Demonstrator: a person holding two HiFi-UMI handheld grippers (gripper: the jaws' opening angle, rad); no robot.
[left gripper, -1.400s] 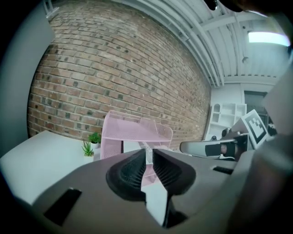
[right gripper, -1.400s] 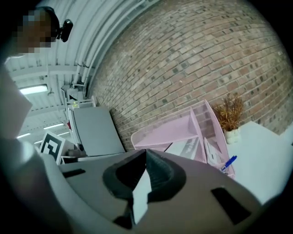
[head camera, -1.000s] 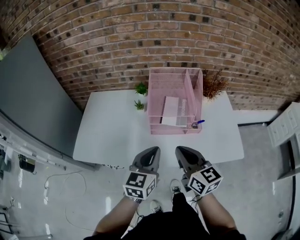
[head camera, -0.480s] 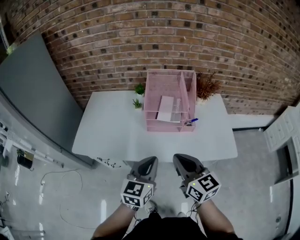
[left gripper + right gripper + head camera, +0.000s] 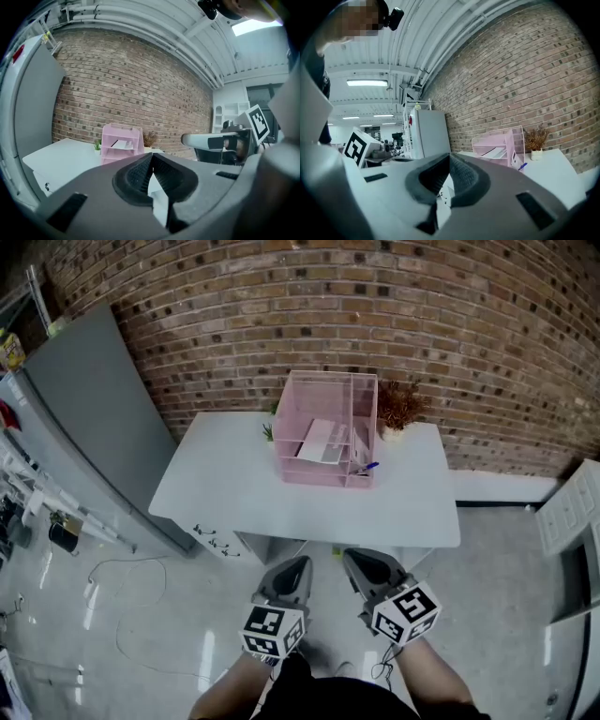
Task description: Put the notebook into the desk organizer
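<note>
A brick wall [image 5: 375,324] fills the far side of the room, and a pale glossy floor [image 5: 141,615] spreads under the person. A tall grey cabinet [image 5: 84,418] stands at the left. The white tabletop [image 5: 234,484] sits against the wall. Toward the back of it stands the pink mesh desk organizer [image 5: 300,404], with stacked trays and a narrow upright compartment on its right side.

The left gripper [image 5: 296,568] and the right gripper [image 5: 356,562] are held side by side over the floor, just short of the tabletop's near edge and well apart from the organizer. Each points roughly level toward the table, and each shows its marker cube nearest the person. In the left gripper view the jaws of the left gripper [image 5: 151,157] are pressed fully together at the tips, with nothing between them. The right gripper view shows the same for the right gripper [image 5: 449,157]: its jaws meet, they hold nothing, and they touch nothing.

The notebook [image 5: 319,442], pale with a grey cover edge, lies slanted in an upper tray of the organizer. It is also seen from both gripper views [image 5: 123,144] [image 5: 496,152]. A brown dried plant [image 5: 398,404] in a white pot stands just right of the organizer. A small green plant [image 5: 269,430] peeks out at the organizer's left. A blue pen [image 5: 368,466] sticks out at the organizer's front right corner.
</note>
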